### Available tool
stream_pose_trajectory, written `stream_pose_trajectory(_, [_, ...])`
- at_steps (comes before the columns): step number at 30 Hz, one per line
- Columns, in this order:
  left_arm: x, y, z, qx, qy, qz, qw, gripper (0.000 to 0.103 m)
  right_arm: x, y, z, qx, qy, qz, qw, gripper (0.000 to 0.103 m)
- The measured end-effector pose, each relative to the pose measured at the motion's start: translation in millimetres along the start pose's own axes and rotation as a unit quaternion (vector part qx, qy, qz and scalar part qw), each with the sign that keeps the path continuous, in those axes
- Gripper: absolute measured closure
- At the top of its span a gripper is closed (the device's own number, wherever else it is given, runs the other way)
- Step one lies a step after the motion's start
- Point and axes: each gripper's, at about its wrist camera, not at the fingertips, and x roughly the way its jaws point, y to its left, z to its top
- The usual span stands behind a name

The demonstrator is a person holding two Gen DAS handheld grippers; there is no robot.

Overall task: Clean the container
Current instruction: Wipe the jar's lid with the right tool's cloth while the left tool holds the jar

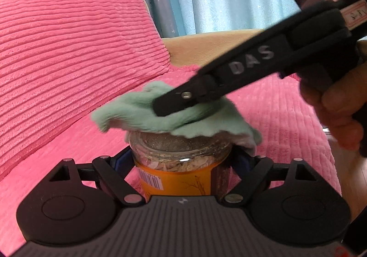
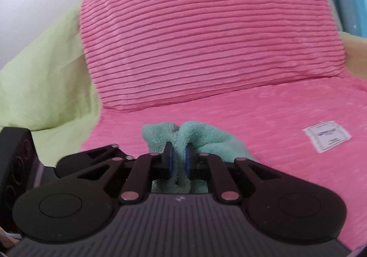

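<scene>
My left gripper (image 1: 181, 160) clamps the jar (image 1: 181, 165); my right gripper (image 2: 178, 160), angled down, pinches the cloth (image 2: 183, 139).

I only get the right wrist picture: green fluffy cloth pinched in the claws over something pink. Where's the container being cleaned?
Observer: Under the cloth. The left wrist view shows a clear jar with an orange label, cloth draped over its mouth.
Operator: Does it stand by itself?
Observer: No, the left gripper clamps it from both sides.
Operator: Is it empty?
Observer: No, brownish flaky contents show through the glass.
</scene>
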Motion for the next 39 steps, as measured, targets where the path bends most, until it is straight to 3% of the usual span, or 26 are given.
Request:
stream_pose_trajectory(5, [-2.3, 0.0, -1.4, 0.001, 0.000, -0.001, 1.0000, 0.018, -13.5, -1.2, 0.4, -0.017, 0.023, -0.016, 0.999, 0.095])
stream_pose_trajectory(10, [-1.9, 0.9, -1.4, -0.001, 0.001, -0.001, 1.0000, 0.017, -25.7, 5.7, 0.0, -0.006, 0.055, 0.022, 0.998, 0.093])
stream_pose_trajectory(28, [6.3, 3.2, 5.8, 0.003, 0.001, -0.001, 1.0000, 0.018, -7.4, -0.6, 0.0, -0.032, 0.014, -0.015, 0.999, 0.096])
stream_pose_trajectory(35, [7.2, 7.2, 6.9, -0.003, 0.001, -0.002, 1.0000, 0.018, -20.8, 8.7, 2.4, -0.021, 0.057, 0.001, 0.998, 0.093])
stream_pose_trajectory(39, [7.4, 7.3, 7.2, -0.005, 0.000, 0.000, 1.0000, 0.018, -16.1, 13.1, 1.0, -0.003, 0.058, 0.038, 0.998, 0.093])
